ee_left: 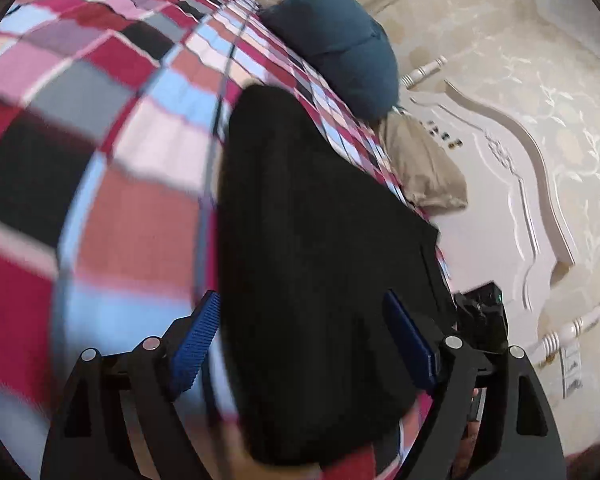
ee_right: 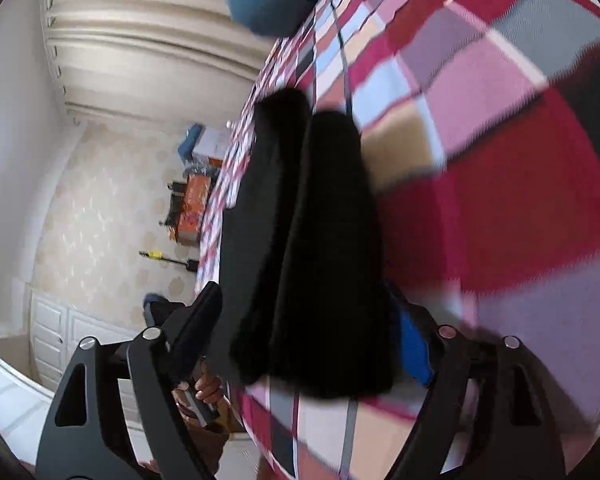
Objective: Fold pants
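Note:
Black pants (ee_left: 308,240) lie lengthwise on a checked bedspread (ee_left: 112,184), folded into a long strip. My left gripper (ee_left: 304,340) stands open over their near end, its blue pads (ee_left: 198,344) set wide on either side of the cloth and not pressing it. In the right wrist view the pants (ee_right: 320,240) show two overlapping layers. My right gripper (ee_right: 304,336) is open too, with the near end of the pants between its fingers (ee_right: 414,348). Both views are blurred. The right gripper (ee_left: 480,320) shows at the pants' right edge in the left wrist view.
A blue pillow (ee_left: 340,48) and a beige pillow (ee_left: 424,168) lie at the head of the bed against a white carved headboard (ee_left: 500,184). Beside the bed are boxes (ee_right: 194,200) and white cabinet doors (ee_right: 60,332). A hand (ee_right: 208,390) shows below.

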A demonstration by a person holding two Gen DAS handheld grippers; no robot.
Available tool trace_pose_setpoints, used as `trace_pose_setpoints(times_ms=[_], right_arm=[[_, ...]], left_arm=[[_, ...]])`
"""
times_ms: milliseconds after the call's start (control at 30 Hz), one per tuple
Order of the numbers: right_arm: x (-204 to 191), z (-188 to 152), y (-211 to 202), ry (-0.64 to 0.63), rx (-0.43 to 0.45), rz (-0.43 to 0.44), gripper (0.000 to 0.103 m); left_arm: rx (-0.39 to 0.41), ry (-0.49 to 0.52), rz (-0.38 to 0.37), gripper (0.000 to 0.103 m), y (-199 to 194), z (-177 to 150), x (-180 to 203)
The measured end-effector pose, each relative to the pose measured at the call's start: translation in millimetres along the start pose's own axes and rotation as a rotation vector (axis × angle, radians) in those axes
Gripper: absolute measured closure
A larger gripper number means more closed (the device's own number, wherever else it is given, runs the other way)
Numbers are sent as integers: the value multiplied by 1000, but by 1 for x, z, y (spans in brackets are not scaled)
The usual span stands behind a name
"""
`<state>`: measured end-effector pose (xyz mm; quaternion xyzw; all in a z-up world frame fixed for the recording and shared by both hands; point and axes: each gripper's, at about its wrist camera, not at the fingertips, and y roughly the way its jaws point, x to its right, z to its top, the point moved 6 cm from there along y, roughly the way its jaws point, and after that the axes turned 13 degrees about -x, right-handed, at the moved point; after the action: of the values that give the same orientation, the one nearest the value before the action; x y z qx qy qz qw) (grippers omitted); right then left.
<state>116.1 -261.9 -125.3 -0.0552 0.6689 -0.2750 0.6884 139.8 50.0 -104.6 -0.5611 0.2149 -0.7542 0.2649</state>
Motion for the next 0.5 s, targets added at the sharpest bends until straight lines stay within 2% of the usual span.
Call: trace_pose_setpoints(times_ms=[67, 300, 367, 500], right_arm=[[-5, -14, 2, -10, 1, -15, 16], [-7, -29, 3, -6, 29, -62, 18], [-2, -29, 6, -9, 20, -111, 31], [3, -29, 3, -8, 13, -130, 44]], left_arm=[[8, 7, 17, 21, 3, -12, 7], [64, -17, 64, 21, 10, -17, 13], [53, -21, 114, 26, 14, -15, 14], [54, -31, 143, 36, 15, -16, 11]])
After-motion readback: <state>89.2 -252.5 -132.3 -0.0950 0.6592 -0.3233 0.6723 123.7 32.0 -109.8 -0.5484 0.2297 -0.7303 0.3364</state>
